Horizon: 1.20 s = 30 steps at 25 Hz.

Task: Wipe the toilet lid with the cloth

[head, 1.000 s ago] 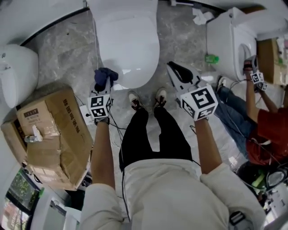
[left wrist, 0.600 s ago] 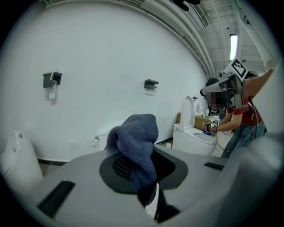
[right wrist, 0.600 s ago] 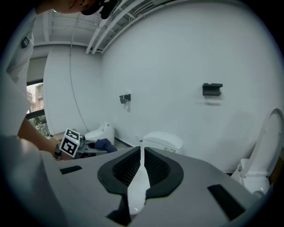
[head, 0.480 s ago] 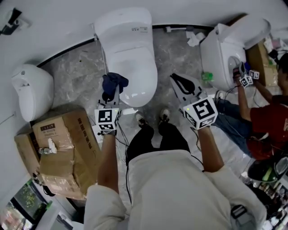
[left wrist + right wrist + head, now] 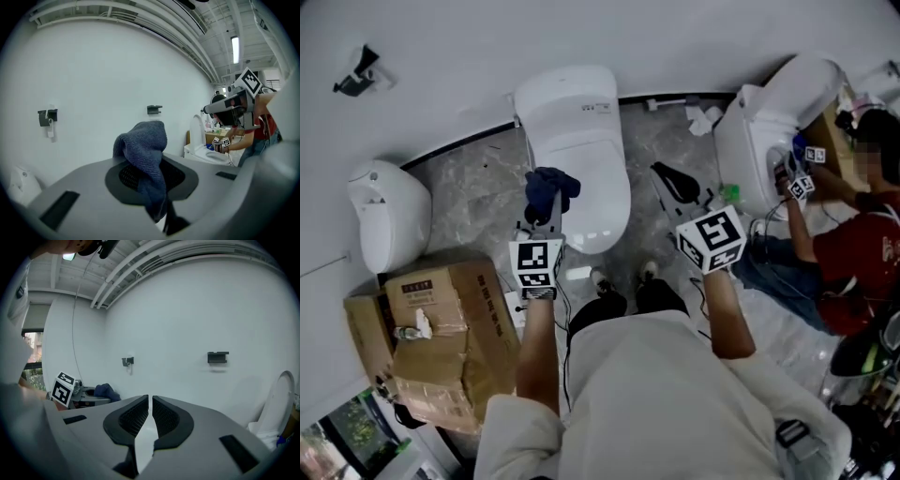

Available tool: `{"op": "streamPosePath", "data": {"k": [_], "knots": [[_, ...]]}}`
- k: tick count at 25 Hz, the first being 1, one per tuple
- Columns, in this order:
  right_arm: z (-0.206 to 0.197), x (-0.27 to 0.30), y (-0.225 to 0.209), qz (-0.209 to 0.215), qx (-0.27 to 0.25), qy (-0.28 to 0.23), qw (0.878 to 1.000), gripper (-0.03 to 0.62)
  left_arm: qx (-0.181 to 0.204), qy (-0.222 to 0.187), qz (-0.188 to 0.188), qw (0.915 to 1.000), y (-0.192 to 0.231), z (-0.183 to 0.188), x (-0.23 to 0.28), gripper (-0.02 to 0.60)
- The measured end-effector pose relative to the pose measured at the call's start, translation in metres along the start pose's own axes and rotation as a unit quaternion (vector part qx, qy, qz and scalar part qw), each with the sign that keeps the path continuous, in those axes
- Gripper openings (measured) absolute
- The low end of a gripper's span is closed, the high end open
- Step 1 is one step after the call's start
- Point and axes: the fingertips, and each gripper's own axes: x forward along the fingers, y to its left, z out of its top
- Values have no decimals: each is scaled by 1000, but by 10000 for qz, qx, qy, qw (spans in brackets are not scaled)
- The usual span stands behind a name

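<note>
No brand or word can be read anywhere: a small dark mark on the toilet tank and a printed label on the cardboard box are too small to be made out, and only square black-and-white patterns are carried on the grippers' marker cubes. The dark blue cloth is clamped between the jaws of the left gripper, bunched above them and hanging down over one pad. In the head view it is seen against the left edge of the closed white toilet lid; whether the lid is touched cannot be told. The right gripper is held to the right of the bowl with its jaws drawn almost together, only a thin slit being left, and nothing is held between them. A rounded white fixture is set to the left of the toilet, with the box lying just in front of it. On the right, a second toilet with its lid raised is attended by another person in a red top seated on the floor. Crumpled white paper and a small green thing are seen on the grey marbled floor between the toilets. Two dark brackets are fixed to the white wall.
</note>
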Motion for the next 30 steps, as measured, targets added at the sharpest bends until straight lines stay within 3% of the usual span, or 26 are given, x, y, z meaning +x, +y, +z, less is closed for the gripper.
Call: {"op": "streamPosePath", "data": {"k": [5, 16, 24, 30], "knots": [[42, -6, -7, 13, -27, -359, 9994, 48, 57, -115, 96, 9999, 3, 44, -3, 52], [126, -27, 0, 138, -389, -821, 9958, 47, 251, -841, 199, 9959, 9, 155, -27, 52], [160, -53, -12, -90, -636, -1012, 9928, 44, 519, -1232, 142, 9909, -14, 211, -45, 52], [180, -64, -24, -1, -674, -1117, 9915, 40, 718, -1603, 129, 9844, -33, 249, -46, 52]]}}
